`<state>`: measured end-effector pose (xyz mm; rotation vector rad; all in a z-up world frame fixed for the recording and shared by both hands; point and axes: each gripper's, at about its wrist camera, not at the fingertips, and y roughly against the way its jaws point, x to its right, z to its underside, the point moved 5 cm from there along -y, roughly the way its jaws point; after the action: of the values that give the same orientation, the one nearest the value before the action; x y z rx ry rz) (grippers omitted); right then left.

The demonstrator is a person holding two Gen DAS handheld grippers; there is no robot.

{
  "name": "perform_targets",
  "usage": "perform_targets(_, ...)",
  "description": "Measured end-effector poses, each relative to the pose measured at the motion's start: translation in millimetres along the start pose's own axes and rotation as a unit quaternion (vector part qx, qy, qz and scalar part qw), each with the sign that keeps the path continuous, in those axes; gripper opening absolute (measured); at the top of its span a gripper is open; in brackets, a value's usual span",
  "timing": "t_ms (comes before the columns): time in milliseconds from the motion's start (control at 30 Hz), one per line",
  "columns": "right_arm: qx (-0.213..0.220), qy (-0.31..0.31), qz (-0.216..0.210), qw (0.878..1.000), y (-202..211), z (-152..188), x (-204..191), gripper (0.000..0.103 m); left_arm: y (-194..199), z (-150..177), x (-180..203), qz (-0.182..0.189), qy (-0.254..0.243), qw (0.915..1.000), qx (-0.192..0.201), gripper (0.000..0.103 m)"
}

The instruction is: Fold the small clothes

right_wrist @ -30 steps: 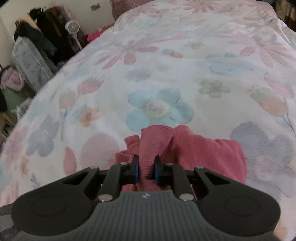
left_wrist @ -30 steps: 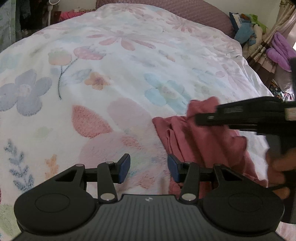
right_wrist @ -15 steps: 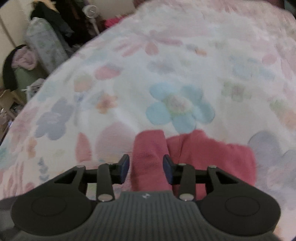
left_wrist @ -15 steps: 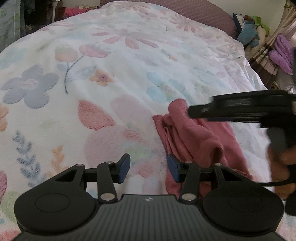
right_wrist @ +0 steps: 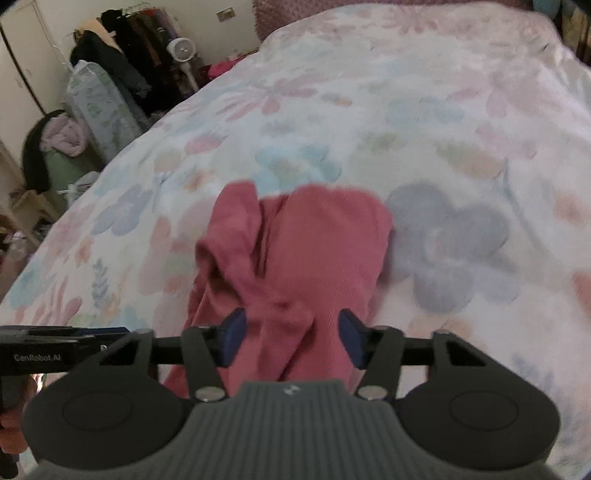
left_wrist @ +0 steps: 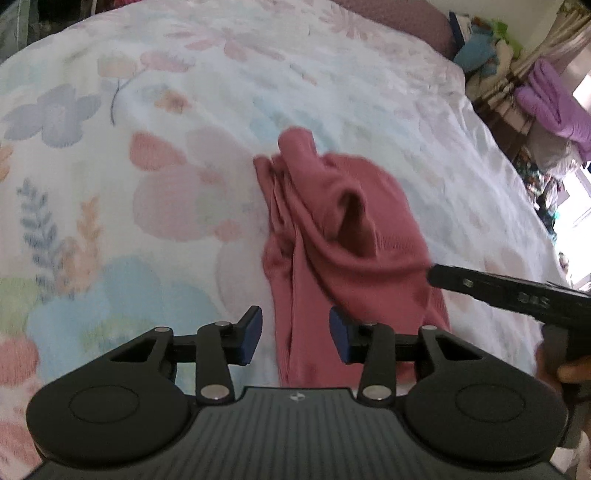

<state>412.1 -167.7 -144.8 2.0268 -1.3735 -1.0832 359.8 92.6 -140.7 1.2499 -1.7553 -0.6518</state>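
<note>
A small pink-red garment (left_wrist: 340,236) lies crumpled in a loose heap on the floral bedspread (left_wrist: 155,122). It also shows in the right wrist view (right_wrist: 295,251). My left gripper (left_wrist: 295,334) is open, its jaws on either side of the garment's near edge. My right gripper (right_wrist: 290,338) is open with the cloth between its blue pads (right_wrist: 231,338), not pinched. The right gripper's body (left_wrist: 517,295) shows side-on at the right of the left wrist view. The left gripper's body (right_wrist: 55,349) shows at the left of the right wrist view.
The bed's right edge (left_wrist: 517,177) drops toward purple cloth (left_wrist: 554,103) and clutter. Hanging clothes (right_wrist: 122,70), a white fan (right_wrist: 181,51) and a floral bag (right_wrist: 96,107) stand beyond the bed's left side. A mauve headboard (left_wrist: 399,14) is at the far end.
My right gripper opened and let go of the garment, which dropped into a heap. Both grippers pulled back toward the near edge of the cloth.
</note>
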Motion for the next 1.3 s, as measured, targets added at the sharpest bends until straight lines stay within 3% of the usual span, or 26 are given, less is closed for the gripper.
perform_targets(100, -0.012, -0.025, -0.021, 0.999, -17, 7, 5, 0.05, 9, 8, 1, -0.004, -0.001, 1.0, -0.003, 0.047)
perform_targets(167, -0.012, -0.056, -0.04, 0.998, -25, 7, 8, 0.033, 16, 10, 0, -0.009, -0.003, 1.0, -0.002, 0.047)
perform_targets(200, -0.01, -0.06, -0.047, 0.997, -25, 7, 6, 0.016, 19, 11, -1, -0.012, -0.005, 0.9999, 0.0, 0.047)
perform_targets(267, -0.004, -0.038, -0.068, 0.997, -21, 3, -9, 0.01, 25, 10, -6, -0.019, -0.005, 0.9998, 0.003, 0.047)
perform_targets(400, -0.012, 0.069, -0.088, 0.994, -4, 12, -57, 0.001, 30, 8, -16, -0.023, 0.011, 0.9996, 0.011, 0.047)
perform_targets(500, -0.033, 0.128, -0.1, 0.986, -9, 29, -88, 0.001, 30, 9, -22, -0.013, 0.035, 0.9993, 0.01, 0.047)
perform_targets(700, -0.076, 0.219, -0.074, 0.97, -41, 65, -122, 0.002, 29, 9, -23, -0.003, 0.04, 0.9992, 0.001, 0.047)
perform_targets(800, -0.081, 0.191, -0.082, 0.975, -42, 70, -119, 0.017, 27, 8, -20, 0.006, 0.034, 0.9994, -0.002, 0.049)
perform_targets(867, -0.071, 0.168, -0.097, 0.978, -27, 67, -115, 0.02, 23, 7, -19, 0.013, 0.036, 0.9993, -0.002, 0.053)
perform_targets(967, -0.046, 0.154, -0.08, 0.984, -2, 66, -104, 0.026, 15, 7, -14, 0.026, 0.041, 0.9988, -0.004, 0.06)
perform_targets(1067, -0.028, 0.142, -0.04, 0.989, 22, 73, -83, 0.03, 0, 10, -2, 0.022, 0.023, 0.9994, -0.01, 0.068)
perform_targets(1200, -0.007, 0.128, 0.031, 0.991, 45, 92, -49, 0.035, -23, 19, 10, -0.006, -0.012, 0.9995, -0.028, 0.068)
perform_targets(1300, -0.01, 0.116, 0.062, 0.991, 44, 103, -30, 0.04, -34, 24, 12, 0.0, -0.008, 0.9992, -0.038, 0.066)
